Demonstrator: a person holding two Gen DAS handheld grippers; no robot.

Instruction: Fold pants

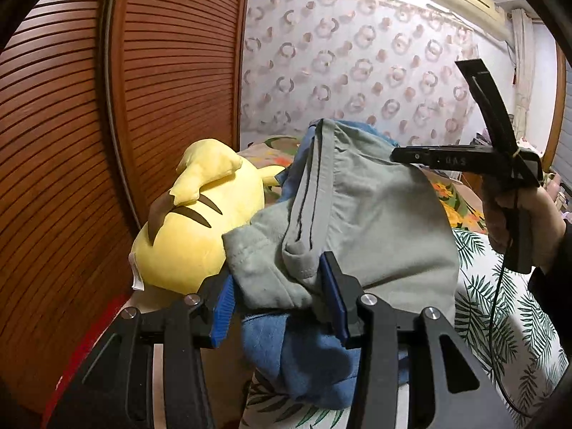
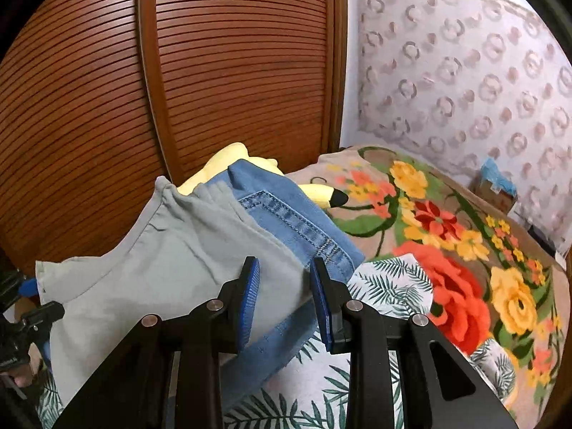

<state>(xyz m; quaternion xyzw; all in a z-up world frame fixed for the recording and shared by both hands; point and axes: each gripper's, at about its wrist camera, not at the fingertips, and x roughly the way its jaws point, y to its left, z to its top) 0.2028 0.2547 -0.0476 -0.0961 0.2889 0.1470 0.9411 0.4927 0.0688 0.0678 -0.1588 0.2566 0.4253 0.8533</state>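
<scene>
On the bed [image 2: 393, 279], against its edge by the slatted wardrobe door [image 2: 232, 71], the folded grey pants [image 1: 375, 221] lie atop blue jeans [image 2: 300, 214], a yellow plush toy [image 1: 200, 221] just behind. The fold looks done and the step in hand is letting go; next each hand should back off without dragging cloth. The left gripper [image 1: 279, 307] and right gripper [image 2: 284, 296] stand released, cloth loose between their jaws. Only the left view shows the striped waistband; only the right shows the jeans' stitching.
</scene>
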